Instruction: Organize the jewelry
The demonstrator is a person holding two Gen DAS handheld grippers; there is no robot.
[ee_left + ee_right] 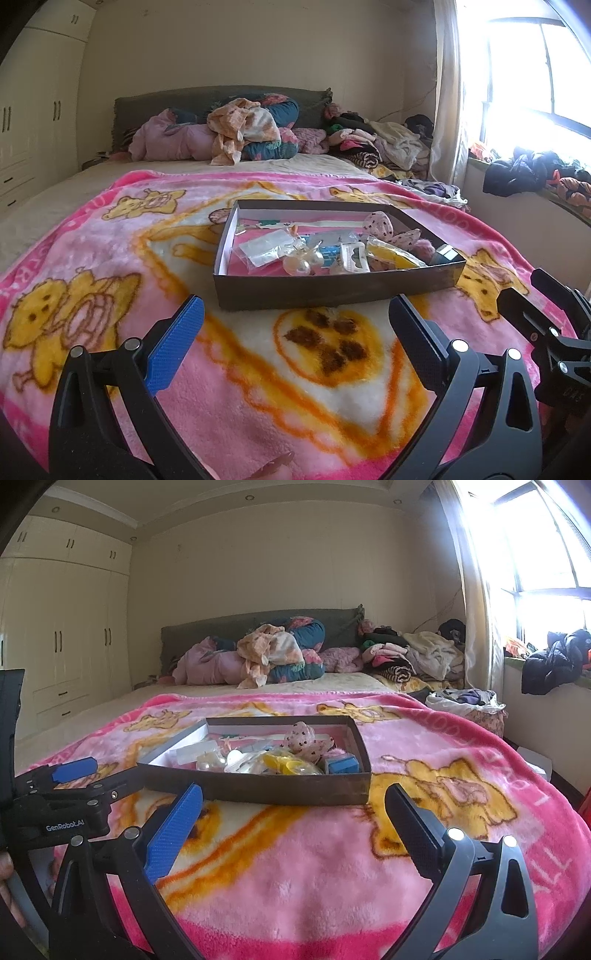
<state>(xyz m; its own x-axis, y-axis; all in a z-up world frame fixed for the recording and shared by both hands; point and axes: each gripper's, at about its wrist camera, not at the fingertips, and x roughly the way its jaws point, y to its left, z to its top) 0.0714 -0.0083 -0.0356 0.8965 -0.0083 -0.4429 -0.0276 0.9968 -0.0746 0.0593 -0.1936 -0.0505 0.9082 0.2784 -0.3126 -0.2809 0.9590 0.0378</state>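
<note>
A: Since our left gripper [295,328] and right gripper [293,814] both hang wide open, holding nothing, what could go wrong?
B: We might tip the box [332,286] lying mid-blanket [258,387], spilling jewelry [301,260]

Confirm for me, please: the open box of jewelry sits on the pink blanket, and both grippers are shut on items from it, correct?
Not quite. The box does sit on the pink blanket, but both wrist views show the left gripper and right gripper open and empty, short of the box.
</note>
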